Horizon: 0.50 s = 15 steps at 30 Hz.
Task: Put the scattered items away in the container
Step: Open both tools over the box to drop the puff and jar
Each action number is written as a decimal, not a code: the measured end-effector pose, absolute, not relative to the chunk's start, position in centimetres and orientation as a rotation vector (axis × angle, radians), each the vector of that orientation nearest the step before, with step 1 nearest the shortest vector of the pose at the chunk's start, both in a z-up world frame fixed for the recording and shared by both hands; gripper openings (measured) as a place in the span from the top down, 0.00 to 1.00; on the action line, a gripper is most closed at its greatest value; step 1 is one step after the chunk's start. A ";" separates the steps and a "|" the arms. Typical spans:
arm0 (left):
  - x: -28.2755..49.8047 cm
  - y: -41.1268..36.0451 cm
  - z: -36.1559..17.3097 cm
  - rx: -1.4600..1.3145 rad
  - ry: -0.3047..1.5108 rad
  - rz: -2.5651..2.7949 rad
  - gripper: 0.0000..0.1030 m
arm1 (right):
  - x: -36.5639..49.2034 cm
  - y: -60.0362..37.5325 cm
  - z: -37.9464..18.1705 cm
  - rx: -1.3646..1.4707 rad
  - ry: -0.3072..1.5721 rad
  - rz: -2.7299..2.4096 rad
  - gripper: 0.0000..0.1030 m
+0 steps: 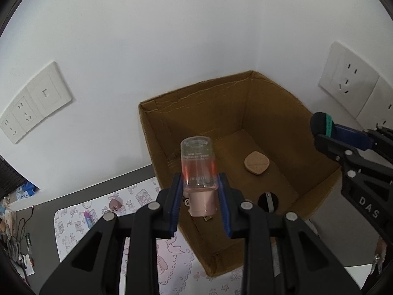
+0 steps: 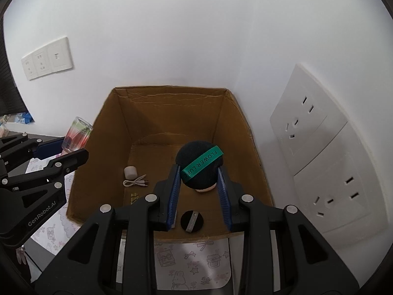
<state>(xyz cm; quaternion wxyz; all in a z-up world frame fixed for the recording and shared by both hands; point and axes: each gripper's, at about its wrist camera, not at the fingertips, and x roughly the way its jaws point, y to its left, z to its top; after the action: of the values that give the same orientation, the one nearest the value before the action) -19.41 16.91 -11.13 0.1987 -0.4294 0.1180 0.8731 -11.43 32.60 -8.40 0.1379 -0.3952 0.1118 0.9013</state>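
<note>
A clear bottle (image 1: pixel 197 164) of pink liquid with a pale pink cap sits in my left gripper (image 1: pixel 200 179), which is shut on it above the left wall of the open cardboard box (image 1: pixel 270 103). My right gripper (image 2: pixel 198 172) is shut on a black powder puff (image 2: pixel 200 162) with a green ribbon, hanging over the inside of the box (image 2: pixel 169 113). On the box floor lie a tan puff (image 1: pixel 256 163), a black round puff (image 2: pixel 192 221), a small white cylinder (image 2: pixel 130 172), a white cable (image 2: pixel 136 183) and a gold item (image 2: pixel 134 196).
The box stands in a corner between white walls with socket plates (image 1: pixel 348 83) (image 2: pixel 319 147) close on the right. A patterned mat (image 1: pixel 73 221) lies under and left of the box, with a pink item (image 1: pixel 115 202) and a small bottle (image 1: pixel 88 218) on it.
</note>
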 end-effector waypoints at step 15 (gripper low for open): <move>-21.0 17.7 -13.1 -1.280 0.521 2.465 0.14 | -13.0 33.6 -10.4 -1.294 0.448 2.518 0.00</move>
<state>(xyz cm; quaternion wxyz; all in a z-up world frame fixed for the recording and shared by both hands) -21.04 17.70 -13.09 0.1574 -0.4474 0.1820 0.8614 -13.00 33.55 -10.36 0.1371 -0.4473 0.1549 0.8701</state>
